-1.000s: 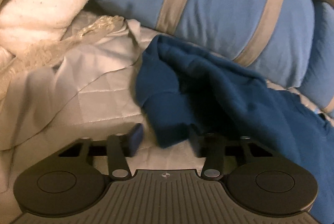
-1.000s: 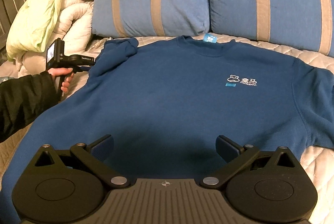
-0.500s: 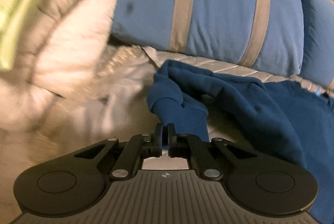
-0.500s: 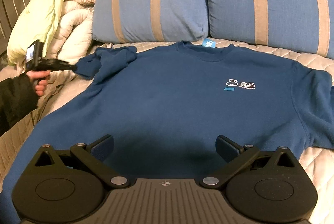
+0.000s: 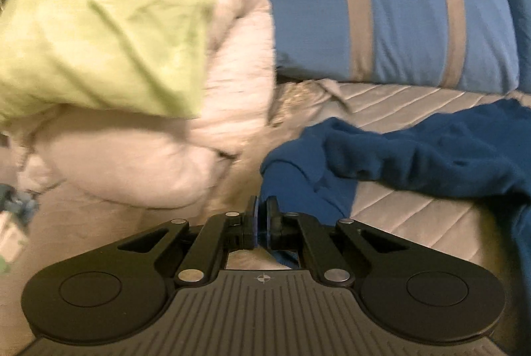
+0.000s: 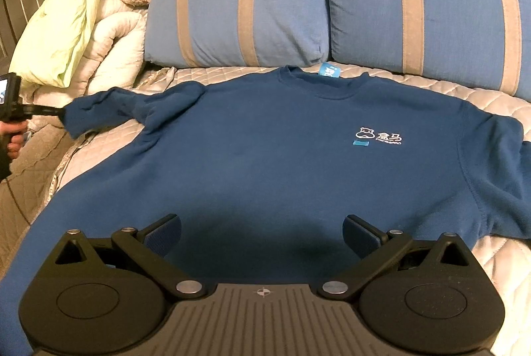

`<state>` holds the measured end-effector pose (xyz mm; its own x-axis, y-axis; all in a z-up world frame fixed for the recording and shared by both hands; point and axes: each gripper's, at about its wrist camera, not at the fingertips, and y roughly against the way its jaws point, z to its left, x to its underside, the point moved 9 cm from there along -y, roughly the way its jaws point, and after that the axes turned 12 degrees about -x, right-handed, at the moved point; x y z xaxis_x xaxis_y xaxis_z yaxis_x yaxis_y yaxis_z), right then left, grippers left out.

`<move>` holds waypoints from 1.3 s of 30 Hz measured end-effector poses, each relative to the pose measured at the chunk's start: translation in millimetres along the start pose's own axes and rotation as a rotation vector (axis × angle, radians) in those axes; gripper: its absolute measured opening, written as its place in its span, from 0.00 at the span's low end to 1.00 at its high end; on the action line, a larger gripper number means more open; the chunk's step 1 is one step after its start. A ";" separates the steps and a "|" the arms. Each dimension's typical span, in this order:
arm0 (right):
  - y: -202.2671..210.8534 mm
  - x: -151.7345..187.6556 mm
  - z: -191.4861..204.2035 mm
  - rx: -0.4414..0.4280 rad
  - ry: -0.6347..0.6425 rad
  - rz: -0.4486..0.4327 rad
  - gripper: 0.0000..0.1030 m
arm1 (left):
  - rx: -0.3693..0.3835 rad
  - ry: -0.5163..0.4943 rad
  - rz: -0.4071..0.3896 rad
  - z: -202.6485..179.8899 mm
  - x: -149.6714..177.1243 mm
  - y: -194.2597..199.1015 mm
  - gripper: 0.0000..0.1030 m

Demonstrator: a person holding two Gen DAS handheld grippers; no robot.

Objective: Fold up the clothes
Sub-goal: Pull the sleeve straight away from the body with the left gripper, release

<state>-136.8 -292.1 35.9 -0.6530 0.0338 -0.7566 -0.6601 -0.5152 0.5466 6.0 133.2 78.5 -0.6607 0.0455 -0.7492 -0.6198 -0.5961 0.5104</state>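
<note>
**Drawing the sleeve out flat before the first fold**

We have the blue sweatshirt [image 6: 282, 157] lying face up on the quilted bed cover [image 6: 481, 97], collar toward the two striped pillows [image 6: 252, 11], chest logo [image 6: 378, 135] showing. Our left gripper [image 5: 262, 213] is pinched tight on the cuff of the sleeve [image 5: 298, 177] — a sliver of blue cloth sits between its pads. Our right gripper [image 6: 262, 231] hovers spread wide over the lower body of the garment, gripping nothing.

The step in hand, as we judge it, is straightening that bunched sleeve outward. To do it well we should pull level with the bed, straight away from the shoulder, only until the wrinkles near the armhole go slack-free; pulling harder would likely drag the whole body sideways. Resting the right gripper on the torso could anchor it.

The left wrist view shows the bite itself — pads closed, cloth between — plus the green blanket [image 5: 109, 24] and pale duvet [image 5: 149, 157] close by, though blurred. It hides the garment's layout. The right wrist view gives that: the sleeve [image 6: 132, 107] stretched toward the left gripper [image 6: 49, 112], crumpled at the shoulder, and the other sleeve running off the right edge, its end unseen.
</note>
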 end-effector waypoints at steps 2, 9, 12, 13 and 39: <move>-0.1 0.1 0.1 0.002 0.002 0.002 1.00 | -0.031 -0.011 0.003 15.5 3.6 2.6 0.05; -1.2 0.5 1.1 0.012 0.018 0.011 1.00 | -0.123 -0.014 0.011 71.1 15.8 5.8 0.05; -1.8 1.5 1.8 0.016 0.026 0.015 1.00 | -0.161 -0.005 0.023 93.7 22.1 4.5 0.05; -2.1 1.6 2.0 0.018 0.028 0.016 1.00 | -0.170 0.000 0.028 100.3 24.2 3.4 0.05; -5.3 3.3 3.6 0.037 0.052 0.047 1.00 | -0.410 0.128 0.167 164.6 55.8 -49.2 0.38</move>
<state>-136.8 -286.2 31.7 -0.6639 -0.0344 -0.7471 -0.6434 -0.4830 0.5940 -70.0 297.1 81.1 -0.6637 -0.1623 -0.7302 -0.2737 -0.8558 0.4390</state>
